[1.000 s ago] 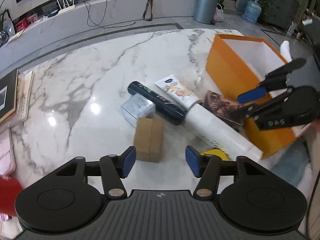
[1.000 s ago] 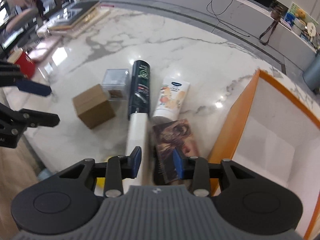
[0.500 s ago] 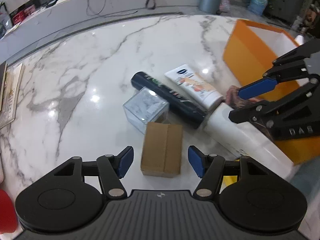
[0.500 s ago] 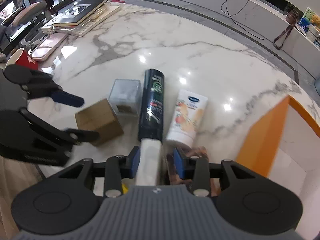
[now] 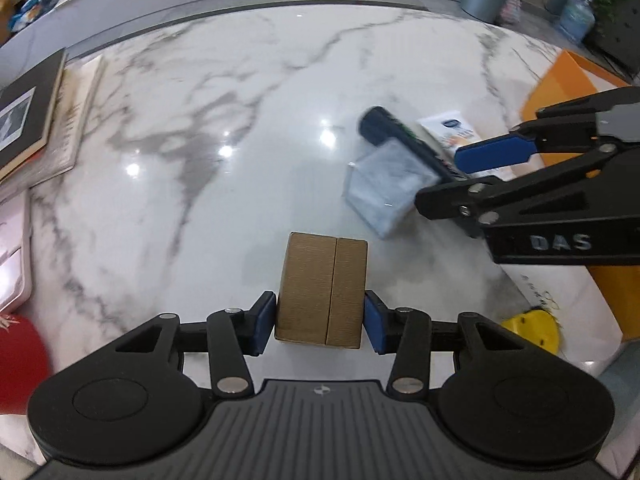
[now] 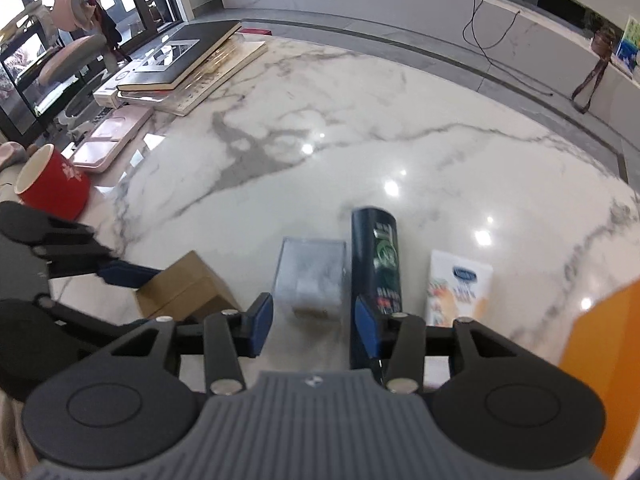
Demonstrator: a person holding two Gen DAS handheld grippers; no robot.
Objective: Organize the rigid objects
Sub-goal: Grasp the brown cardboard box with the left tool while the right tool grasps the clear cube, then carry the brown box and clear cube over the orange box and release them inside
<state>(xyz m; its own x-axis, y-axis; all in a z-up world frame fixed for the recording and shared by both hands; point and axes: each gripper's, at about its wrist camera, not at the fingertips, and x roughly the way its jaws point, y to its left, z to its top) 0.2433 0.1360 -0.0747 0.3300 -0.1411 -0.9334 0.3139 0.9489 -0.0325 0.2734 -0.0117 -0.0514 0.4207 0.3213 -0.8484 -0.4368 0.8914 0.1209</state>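
Grasp step: left hand-held gripper (image 5: pixel 320 318), jaws just closing, clamps the cardboard box (image 5: pixel 323 292) on the table (image 5: pixel 240 184), near the clear box (image 5: pixel 386 192). Right hand-held gripper (image 6: pixel 313 326), just opening, straddles that clear box ungripped. Next: lift toward the orange bin (image 5: pixel 560 84).

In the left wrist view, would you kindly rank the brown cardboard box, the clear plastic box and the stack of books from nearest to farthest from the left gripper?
1. Brown cardboard box, between the left gripper's pads.
2. Clear plastic box, ahead, right.
3. Stack of books, far left edge.
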